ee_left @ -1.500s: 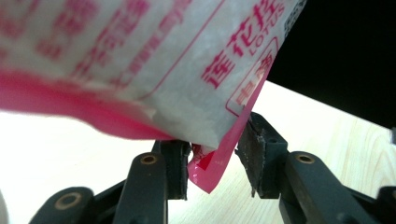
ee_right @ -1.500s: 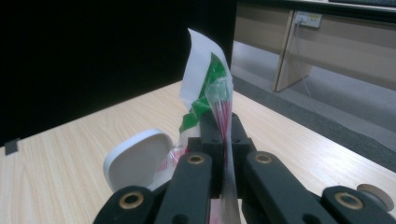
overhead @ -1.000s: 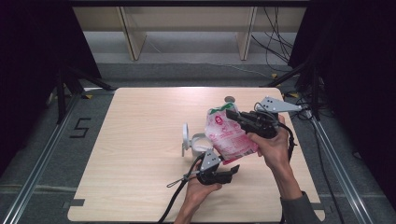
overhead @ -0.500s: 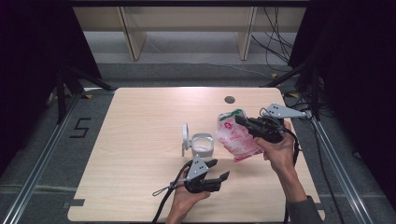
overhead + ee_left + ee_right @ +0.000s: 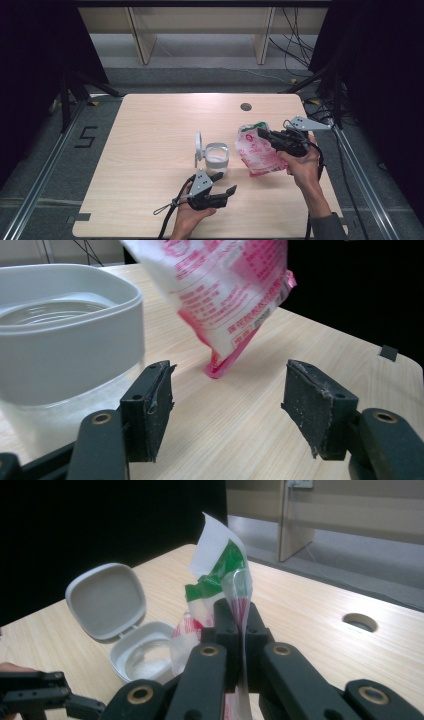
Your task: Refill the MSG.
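A pale wooden desk (image 5: 150,150) was seen from above, with a round hole (image 5: 245,106) near its far edge at about one o'clock from the centre. A pink-and-white printed bag (image 5: 255,152) was held at roughly three o'clock from the centre, its lower corner resting on or just above the desk; its green-and-white top edge was pinched between the fully closed jaws of the right hand-held gripper (image 5: 262,134). Just beside the bag, at its nine o'clock, a small grey container (image 5: 216,157) was standing with its hinged lid (image 5: 198,144) tipped open. At six o'clock from the container, the left hand-held gripper (image 5: 224,184) was held with its jaws spread wide and nothing gripped between them, having just been opened slightly further.
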`<state>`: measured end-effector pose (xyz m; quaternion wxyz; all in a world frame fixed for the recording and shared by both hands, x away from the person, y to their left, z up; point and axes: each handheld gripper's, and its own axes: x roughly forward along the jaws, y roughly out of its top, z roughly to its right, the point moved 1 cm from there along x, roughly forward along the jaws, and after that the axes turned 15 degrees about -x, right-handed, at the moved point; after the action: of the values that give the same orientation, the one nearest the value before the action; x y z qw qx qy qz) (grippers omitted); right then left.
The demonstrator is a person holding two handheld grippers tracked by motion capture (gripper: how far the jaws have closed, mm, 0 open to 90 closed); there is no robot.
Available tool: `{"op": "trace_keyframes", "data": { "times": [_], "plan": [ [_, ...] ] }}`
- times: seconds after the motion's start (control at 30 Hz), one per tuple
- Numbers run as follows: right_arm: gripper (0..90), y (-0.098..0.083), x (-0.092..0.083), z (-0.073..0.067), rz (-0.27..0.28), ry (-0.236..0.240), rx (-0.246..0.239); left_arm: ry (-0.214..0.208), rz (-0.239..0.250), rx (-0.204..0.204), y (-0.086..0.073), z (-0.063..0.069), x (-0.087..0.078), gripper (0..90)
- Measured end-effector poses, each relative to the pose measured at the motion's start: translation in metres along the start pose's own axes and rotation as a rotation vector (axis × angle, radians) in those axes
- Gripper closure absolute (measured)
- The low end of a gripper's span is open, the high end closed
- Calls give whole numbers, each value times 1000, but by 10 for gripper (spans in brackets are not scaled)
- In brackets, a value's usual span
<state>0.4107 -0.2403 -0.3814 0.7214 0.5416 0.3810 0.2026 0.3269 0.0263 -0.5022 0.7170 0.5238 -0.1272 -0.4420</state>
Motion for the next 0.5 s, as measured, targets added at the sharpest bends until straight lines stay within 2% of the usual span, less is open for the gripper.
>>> {"op": "trace_keyframes", "data": {
  "times": [0.03, 0.07, 0.1, 0.17, 0.2, 0.27, 0.3, 0.37, 0.4, 0.43, 0.5],
  "plan": [
    [900, -2, -3, 0, 2, -16, 11, 2, -2, -5, 0, 0, 0, 352],
    [900, -3, -4, 2, 4, -12, 5, 2, -4, -4, 0, -1, -1, 350],
    [900, -4, -6, 1, -7, -23, 25, 9, -6, -7, 0, -1, -1, 348],
    [900, -6, -11, 3, -13, -38, 17, 9, 2, -18, 0, -1, -2, 348],
    [900, -8, -12, 6, -4, -39, -5, 10, -5, -7, 0, -2, -3, 348],
    [900, -9, -16, 6, -15, -54, 12, 13, 0, -16, 0, -2, -3, 348],
    [900, -10, -18, 5, -18, -58, 8, 8, 5, -23, 0, -2, -3, 348],
    [900, -13, -23, 9, -40, -93, -44, 17, -1, -16, 0, -3, -5, 348],
    [900, -15, -23, 10, -25, -100, -43, 14, 1, -18, 0, -3, -5, 348],
    [900, -16, -26, 9, -52, -98, -3, 15, 1, -16, 0, -3, -5, 348],
    [899, -18, -28, 10, -46, -127, -16, 20, 2, -21, 0, -4, -5, 348]
  ]
}}
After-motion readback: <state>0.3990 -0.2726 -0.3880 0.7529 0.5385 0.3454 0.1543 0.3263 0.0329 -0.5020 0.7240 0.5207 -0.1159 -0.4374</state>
